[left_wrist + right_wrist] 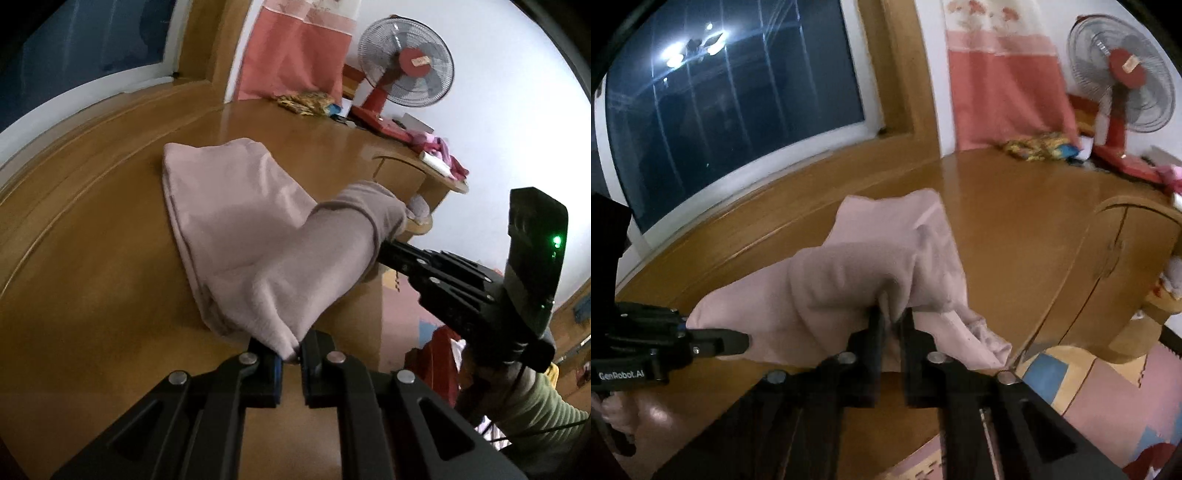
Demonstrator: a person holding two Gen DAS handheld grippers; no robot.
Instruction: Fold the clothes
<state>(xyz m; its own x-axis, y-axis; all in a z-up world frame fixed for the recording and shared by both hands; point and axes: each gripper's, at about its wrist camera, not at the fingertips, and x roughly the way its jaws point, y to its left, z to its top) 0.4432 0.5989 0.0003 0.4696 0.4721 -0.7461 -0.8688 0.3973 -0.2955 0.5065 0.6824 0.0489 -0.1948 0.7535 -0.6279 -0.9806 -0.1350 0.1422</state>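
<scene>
On the left gripper (716, 341), "GenRobot.AI"; both grippers' jaws pinch the pink garment (236, 236).

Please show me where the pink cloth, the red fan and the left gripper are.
pink cloth (236, 221): left wrist view, flat middle.
red fan (406, 62): left wrist view, grille.
left gripper (291, 363): left wrist view, between fingertips.

Ahead of my gripper, right: red fan (404, 62) on wooden platform (110, 229). Pink curtain (295, 55) straight ahead. Dark window (731, 110) ahead, left.

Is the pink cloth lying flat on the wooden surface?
No. The pink cloth is bunched, its near edge lifted off the wooden surface.
</scene>
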